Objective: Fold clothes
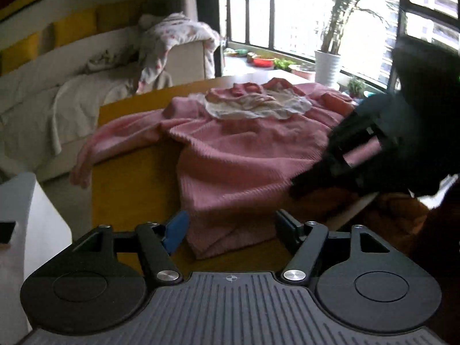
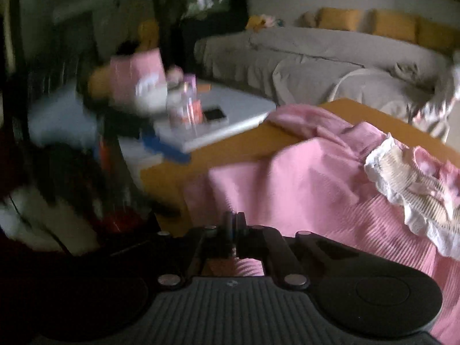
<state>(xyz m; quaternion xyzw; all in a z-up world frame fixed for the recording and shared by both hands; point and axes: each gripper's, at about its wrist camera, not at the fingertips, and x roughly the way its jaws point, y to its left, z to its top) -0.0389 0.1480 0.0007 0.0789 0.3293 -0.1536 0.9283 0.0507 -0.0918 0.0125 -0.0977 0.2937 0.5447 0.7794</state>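
A big sofa (image 2: 330, 54) with a pale cover and yellow cushions (image 2: 394, 26) fills the back of the room, and tall windows (image 1: 302, 8) let in bright light on the other side. In front of the sofa stands a yellow-brown table (image 1: 129, 178). A pink sweater (image 1: 244, 155) lies spread out flat on top of this table, with its white frilly collar (image 1: 258, 109) facing up. One sleeve (image 1: 95, 149) hangs over the far left edge of the table, and the bottom hem hangs over the near edge. Beside the table is a lower white table (image 2: 230, 109) with a bottle (image 2: 187, 103) and a dark phone (image 2: 214, 113) on it, though that part is blurry. A white plant pot (image 1: 327, 67) stands by the window. The left gripper (image 1: 230, 230) sits close to the near hem of the sweater, with its two fingers spread wide apart and nothing between them. The right gripper (image 2: 235, 227) is at the right side of the sweater with its fingers pressed together, and pink cloth shows right under them, so it seems to be pinching the sweater's edge.
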